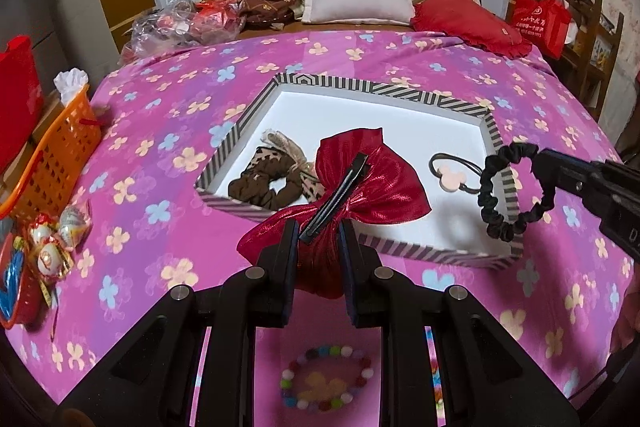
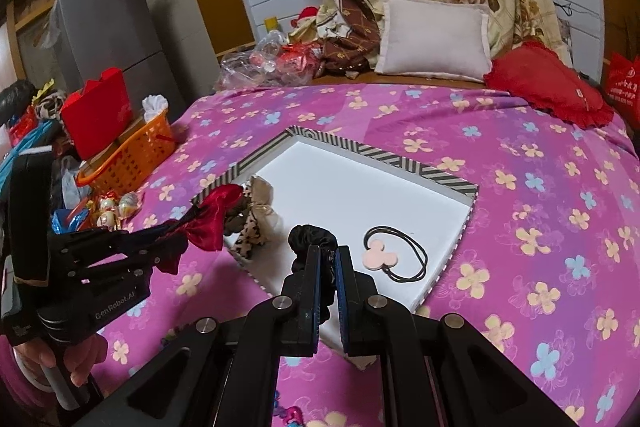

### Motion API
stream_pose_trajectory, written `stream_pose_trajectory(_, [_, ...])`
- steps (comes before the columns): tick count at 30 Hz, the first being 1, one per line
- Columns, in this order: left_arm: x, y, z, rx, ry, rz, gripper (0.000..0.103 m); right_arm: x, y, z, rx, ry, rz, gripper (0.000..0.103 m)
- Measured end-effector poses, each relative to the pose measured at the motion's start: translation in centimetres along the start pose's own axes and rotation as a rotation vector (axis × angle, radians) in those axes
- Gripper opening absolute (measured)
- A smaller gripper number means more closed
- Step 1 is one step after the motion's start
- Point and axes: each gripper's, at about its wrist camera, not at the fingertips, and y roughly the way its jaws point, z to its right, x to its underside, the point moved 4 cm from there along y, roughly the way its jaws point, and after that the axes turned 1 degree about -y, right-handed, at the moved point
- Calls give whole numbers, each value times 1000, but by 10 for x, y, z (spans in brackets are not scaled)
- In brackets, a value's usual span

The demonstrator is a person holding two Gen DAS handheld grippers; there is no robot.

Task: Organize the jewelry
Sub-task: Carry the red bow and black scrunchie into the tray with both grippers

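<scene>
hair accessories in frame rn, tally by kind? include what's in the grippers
Bow clips: 1, red bow, in left gripper
Scrunchies: 3, black in right gripper; brown and leopard-print in striped tray
Hair ties: 1, with pink mouse charm, in tray
Pom-pom bands: 1, multicolour, on bedspread
Total: 6
</scene>
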Motion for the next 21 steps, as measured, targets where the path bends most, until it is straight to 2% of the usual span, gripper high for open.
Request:
stream_pose_trajectory(10, [-30, 33, 17, -30, 8, -14, 18, 8, 39, 18, 1, 34, -60, 7])
stream_pose_trajectory(21, [-34, 75, 28, -57, 5, -69, 18, 19, 64, 40, 27, 65, -107, 7])
